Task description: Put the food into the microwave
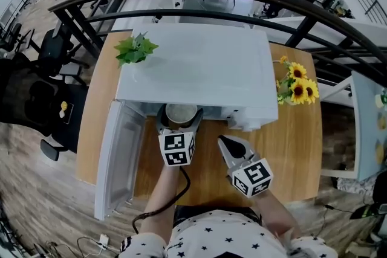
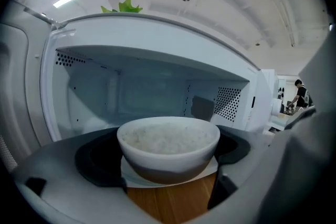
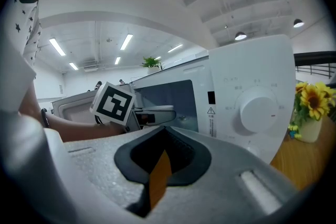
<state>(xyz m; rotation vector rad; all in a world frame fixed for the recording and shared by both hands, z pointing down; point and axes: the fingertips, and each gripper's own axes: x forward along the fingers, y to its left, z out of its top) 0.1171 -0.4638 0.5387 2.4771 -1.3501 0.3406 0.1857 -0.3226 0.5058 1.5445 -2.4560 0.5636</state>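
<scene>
Where the food sits: white round bowl of cooked rice [image 2: 168, 147], at the open mouth of the oven cavity. In the head view its far side lies under the oven's top edge. Whether it rests on the cavity floor or hangs clear cannot be told.
Left tongs [image 1: 179, 125]: clenched on the bowl, one dark pad on either flank; marker cube points back toward the person.
Right tongs [image 3: 160, 176]: pressed together and empty, with only a thin sliver of wood showing through the slot. They are held over the bench just right of the left tongs, facing the control panel.
Oven: white boxy microwave oven [image 1: 199, 69]; its door [image 1: 118, 160] is swung out wide to the left. The cavity walls are pale, with perforated vents at the sides.
Control panel: round white dial [image 3: 257, 110], on the right of the oven front.
Bench: light wooden bench [image 1: 296, 148], carrying the oven.
Oven top: small green leafy plant [image 1: 136, 48], at the back-left corner.
Right of oven: yellow sunflowers in a pale vase [image 1: 296, 89], standing on the bench.
</scene>
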